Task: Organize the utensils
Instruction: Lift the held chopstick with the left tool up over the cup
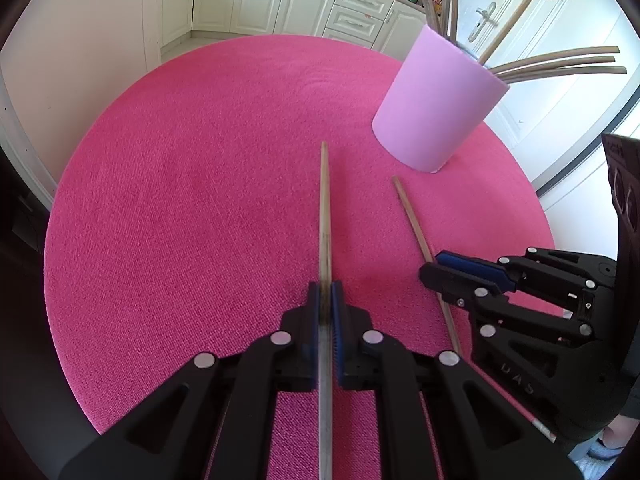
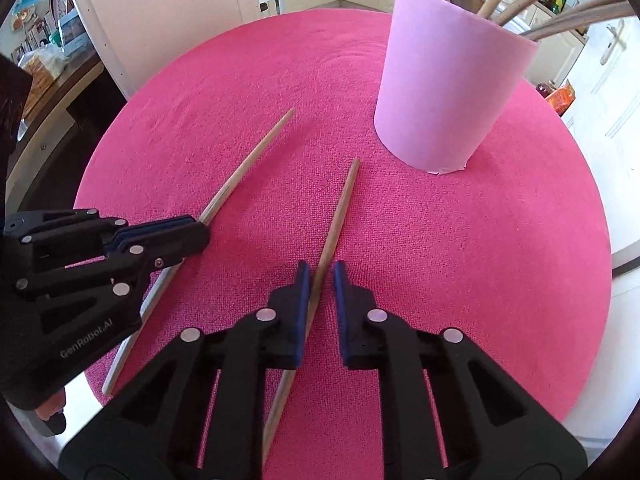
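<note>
On the tabletop (image 1: 200,200), left gripper (image 1: 325,292) jaws clamp a chopstick (image 1: 325,208). Right gripper (image 2: 320,272) jaws narrowly straddle a second chopstick (image 2: 340,208) (unpinched, off-centre); closing could flick it aside.

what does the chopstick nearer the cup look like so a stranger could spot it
On the pink round mat, look below the lilac cup. The chopstick lies between the right hand-held gripper's fingers, its tip nearer the cup than the other chopstick's.

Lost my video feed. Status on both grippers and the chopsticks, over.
Left gripper shut on one chopstick. Right gripper open, straddling second chopstick, not clamped. Pink cup ahead, nothing between.
</note>
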{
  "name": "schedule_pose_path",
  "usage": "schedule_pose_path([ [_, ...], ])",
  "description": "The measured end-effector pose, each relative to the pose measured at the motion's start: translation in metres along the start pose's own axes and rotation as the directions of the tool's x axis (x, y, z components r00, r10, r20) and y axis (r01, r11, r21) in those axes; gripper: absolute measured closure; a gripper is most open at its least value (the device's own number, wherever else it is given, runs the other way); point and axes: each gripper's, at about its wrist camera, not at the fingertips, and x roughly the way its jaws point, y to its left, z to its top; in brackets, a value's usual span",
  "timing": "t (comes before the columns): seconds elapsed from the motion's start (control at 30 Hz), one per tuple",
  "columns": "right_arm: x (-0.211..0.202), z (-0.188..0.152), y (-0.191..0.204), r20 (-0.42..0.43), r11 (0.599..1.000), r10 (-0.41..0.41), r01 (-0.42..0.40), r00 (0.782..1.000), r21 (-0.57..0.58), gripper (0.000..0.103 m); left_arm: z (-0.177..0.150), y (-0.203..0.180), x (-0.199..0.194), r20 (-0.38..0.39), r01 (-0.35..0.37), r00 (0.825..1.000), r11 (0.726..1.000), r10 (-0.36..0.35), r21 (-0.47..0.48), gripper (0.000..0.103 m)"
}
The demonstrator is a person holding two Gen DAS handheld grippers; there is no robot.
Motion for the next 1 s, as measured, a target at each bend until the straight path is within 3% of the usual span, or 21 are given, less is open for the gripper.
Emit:
schedule_pose_path([
  [0.17,-0.006,-0.007,-0.004,0.031,1.000,0.020,-0.021,0.999,0.017,0.097,0.000,0.000,-0.001,0.004,-0.002,1.000,1.000,0.002,-0.012,0.096],
  [0.67,-0.034,-0.017,-0.025,0.145,0.993,0.083,-0.094,0.986,0.069,0.097,0.005,0.001,-0.026,0.085,0.017,0.996,1.000,-0.015,-0.027,0.097],
  [1.0,-0.063,-0.032,-0.038,0.320,0.977,0.142,-0.184,0.937,0.105,0.097,0.007,-0.012,-0.051,0.212,0.070,0.974,0.997,-0.073,0.021,0.097],
])
